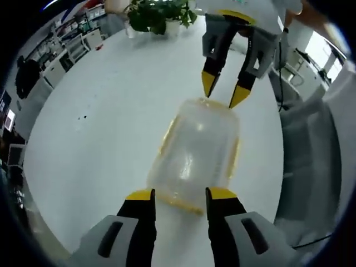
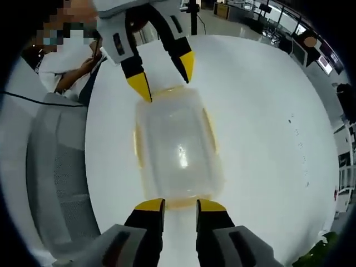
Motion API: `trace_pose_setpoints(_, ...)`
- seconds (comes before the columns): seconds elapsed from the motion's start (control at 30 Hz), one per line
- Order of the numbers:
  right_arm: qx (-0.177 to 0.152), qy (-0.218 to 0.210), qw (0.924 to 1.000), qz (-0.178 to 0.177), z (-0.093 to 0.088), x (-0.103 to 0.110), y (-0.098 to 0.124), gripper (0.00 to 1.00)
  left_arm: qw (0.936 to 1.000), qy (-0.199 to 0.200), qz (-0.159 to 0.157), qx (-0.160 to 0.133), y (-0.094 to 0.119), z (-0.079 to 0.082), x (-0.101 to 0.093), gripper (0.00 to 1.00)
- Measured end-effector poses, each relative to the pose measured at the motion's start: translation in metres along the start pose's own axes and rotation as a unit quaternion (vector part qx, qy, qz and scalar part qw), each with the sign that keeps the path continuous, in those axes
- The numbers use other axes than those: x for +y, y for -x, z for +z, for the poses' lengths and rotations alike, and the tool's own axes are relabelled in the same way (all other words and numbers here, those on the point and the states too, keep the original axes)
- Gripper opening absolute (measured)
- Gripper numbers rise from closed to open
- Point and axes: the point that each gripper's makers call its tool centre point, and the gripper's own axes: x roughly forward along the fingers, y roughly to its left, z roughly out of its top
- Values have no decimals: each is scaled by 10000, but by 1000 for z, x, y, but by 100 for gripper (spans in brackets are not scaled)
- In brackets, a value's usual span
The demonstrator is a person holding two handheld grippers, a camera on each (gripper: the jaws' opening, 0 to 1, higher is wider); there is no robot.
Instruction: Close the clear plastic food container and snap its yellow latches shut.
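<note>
one clear plastic food container [image 1: 196, 158], two grippers, left [image 1: 179, 194] and right [image 1: 225, 94], one white table [image 1: 105, 117], one potted plant [image 1: 158, 14], one grey chair [image 2: 58, 167]

1. Round white table [image 1: 105, 128], glossy and lit from above, with a few small dark specks on its surface.
2. Leafy green potted plant [image 1: 158, 14] at the table's far edge in the left gripper view.
3. Grey office chair [image 2: 58, 172] drawn up beside the table.
4. Desks and shelving [image 1: 69, 47] cluttered with equipment, ranged along the room beyond the table.
5. Bright windows [image 1: 328, 55] washed out by daylight.
6. Dark-framed glazing [image 2: 272, 16] across the far side in the right gripper view.
7. Seated person in white [image 2: 67, 61] close beside the table.
</note>
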Motion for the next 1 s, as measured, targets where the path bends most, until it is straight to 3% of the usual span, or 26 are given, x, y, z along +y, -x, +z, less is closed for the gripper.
trace_pose_setpoints(0.57, -225, 225, 9994, 109, 23, 10, -1, 17, 9997, -127, -200, -90, -9, 16, -14, 33)
trace_pose_setpoints(0.73, -426, 224, 9987, 138, 36, 12, -2, 16, 9994, 37, -221, -260, -11, 26, -14, 33)
trace_pose_setpoints(1.0, -612, 278, 9977, 114, 46, 12, -3, 15, 9993, -32, -258, -276, -16, 32, -19, 32)
